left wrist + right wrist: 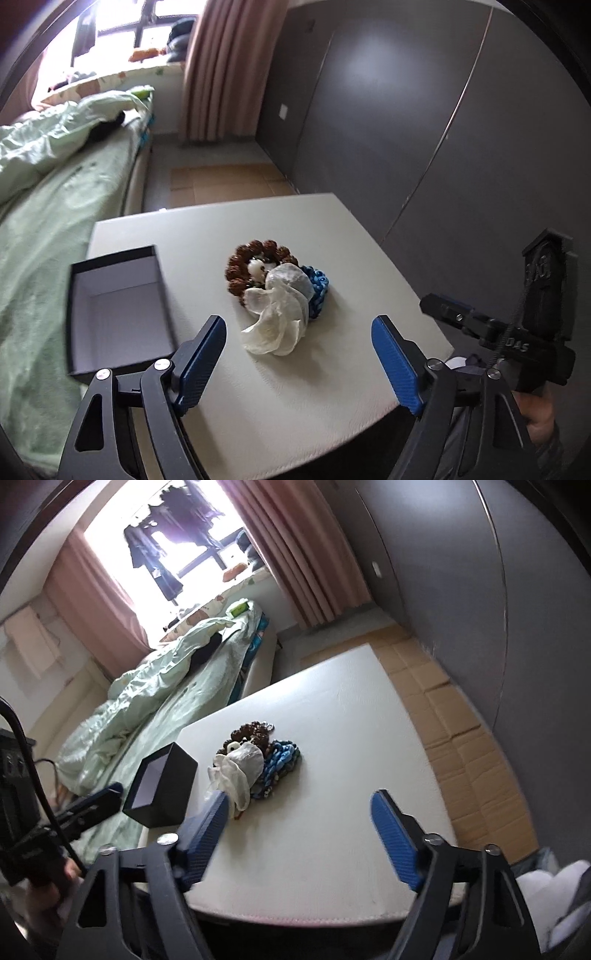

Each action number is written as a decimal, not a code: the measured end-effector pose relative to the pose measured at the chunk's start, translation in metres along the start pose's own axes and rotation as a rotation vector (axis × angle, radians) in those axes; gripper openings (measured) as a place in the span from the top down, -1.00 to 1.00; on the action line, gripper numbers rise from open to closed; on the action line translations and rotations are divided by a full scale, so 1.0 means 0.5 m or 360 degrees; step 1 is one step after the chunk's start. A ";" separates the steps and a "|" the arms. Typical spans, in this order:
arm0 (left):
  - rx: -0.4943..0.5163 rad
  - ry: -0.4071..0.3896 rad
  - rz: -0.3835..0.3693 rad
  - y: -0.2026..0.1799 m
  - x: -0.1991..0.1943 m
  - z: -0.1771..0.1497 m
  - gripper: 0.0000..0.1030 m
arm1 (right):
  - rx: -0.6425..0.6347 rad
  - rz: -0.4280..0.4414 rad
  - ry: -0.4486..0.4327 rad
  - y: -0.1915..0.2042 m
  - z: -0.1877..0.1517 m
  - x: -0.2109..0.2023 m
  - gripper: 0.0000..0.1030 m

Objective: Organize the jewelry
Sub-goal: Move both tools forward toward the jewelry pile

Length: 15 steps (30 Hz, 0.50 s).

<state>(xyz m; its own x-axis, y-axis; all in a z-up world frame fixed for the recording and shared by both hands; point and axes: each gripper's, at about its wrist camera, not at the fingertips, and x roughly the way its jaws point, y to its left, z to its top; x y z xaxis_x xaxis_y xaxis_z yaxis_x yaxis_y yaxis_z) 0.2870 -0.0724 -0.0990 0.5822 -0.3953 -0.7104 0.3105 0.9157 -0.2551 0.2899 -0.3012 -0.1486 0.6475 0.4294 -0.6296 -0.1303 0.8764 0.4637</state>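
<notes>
Both hand-held grippers spread wide, empty; box (118, 310) interior visible only from left wrist

Left gripper (299, 363), a black linkage frame carrying two blue ribbed finger pads (201, 363), is held with its jaws spread wide and nothing between them, angled forward and downward. Right gripper (299, 840), of the same black-and-blue construction with its own blue ribbed finger pads (397, 840), is likewise spread wide and empty, its view rolled to one side; in the left wrist view its black body appears at the right edge, gripped from below by the person's right hand (541, 417). The person's left hand (48, 890) shows only dimly at the lower left of the right wrist view.
</notes>
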 end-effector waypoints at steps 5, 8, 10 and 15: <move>-0.0004 0.0115 -0.0013 0.007 0.067 0.019 -0.59 | 0.0056 0.0083 0.0021 -0.012 0.021 0.045 -0.45; -0.0013 0.0180 0.0001 0.013 0.101 0.024 -0.57 | 0.0124 0.0113 0.0104 -0.031 0.023 0.084 -0.39; -0.0018 0.0221 0.0007 0.018 0.129 0.029 -0.54 | 0.0163 0.0111 0.0132 -0.043 0.019 0.099 -0.34; -0.0032 0.0334 0.0069 0.032 0.191 0.033 -0.44 | 0.0200 0.0189 0.0170 -0.045 0.024 0.120 -0.33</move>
<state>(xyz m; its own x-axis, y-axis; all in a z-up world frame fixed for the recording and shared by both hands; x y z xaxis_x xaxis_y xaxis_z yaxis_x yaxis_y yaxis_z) 0.3600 -0.0965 -0.1601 0.4250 -0.3337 -0.8414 0.2724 0.9336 -0.2326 0.3407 -0.2979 -0.1897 0.5490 0.5545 -0.6254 -0.1020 0.7871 0.6083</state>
